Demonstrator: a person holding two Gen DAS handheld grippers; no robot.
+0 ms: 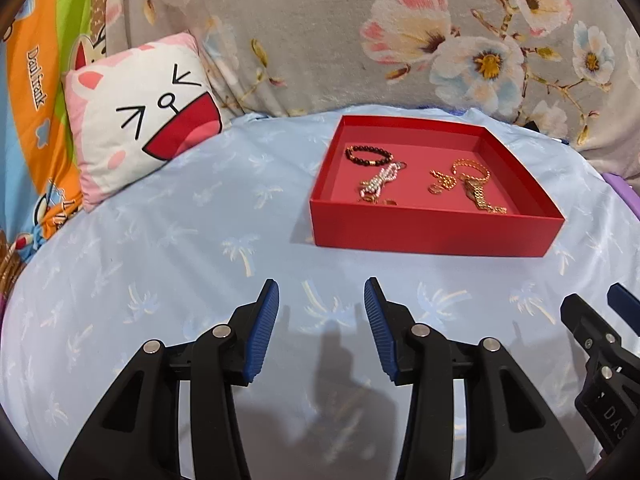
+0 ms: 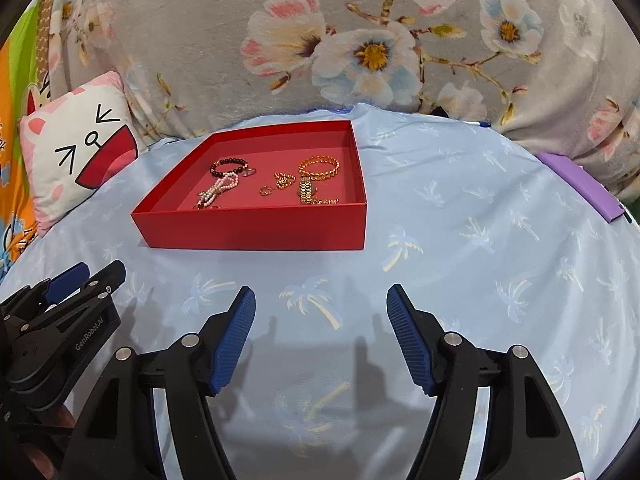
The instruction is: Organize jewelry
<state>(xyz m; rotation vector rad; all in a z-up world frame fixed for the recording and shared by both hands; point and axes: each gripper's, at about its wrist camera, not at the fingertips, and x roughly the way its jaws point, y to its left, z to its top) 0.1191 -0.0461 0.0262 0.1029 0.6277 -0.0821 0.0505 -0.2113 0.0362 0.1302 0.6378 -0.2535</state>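
Note:
A shallow red box [image 1: 432,232] [image 2: 248,228] sits on the light blue sheet, ahead of both grippers. Inside lie a dark beaded bracelet [image 1: 368,155] [image 2: 228,168], a pearl strand [image 1: 378,184] [image 2: 216,192], a gold bangle [image 1: 472,170] [image 2: 319,168], a gold watch-style band [image 1: 482,198] [image 2: 306,192] and small gold rings [image 2: 280,182]. My left gripper [image 1: 321,292] hangs open over the bare sheet, short of the box's near left corner, with nothing between its fingers. My right gripper [image 2: 321,298] is open wider, just before the box's near wall, also empty.
A white cartoon-face cushion [image 1: 140,116] [image 2: 76,152] lies left of the box. A grey floral blanket [image 1: 360,40] rises behind it. A purple object [image 2: 580,184] rests at the sheet's right edge. Each gripper shows at the other view's edge: right gripper [image 1: 600,352], left gripper [image 2: 60,312].

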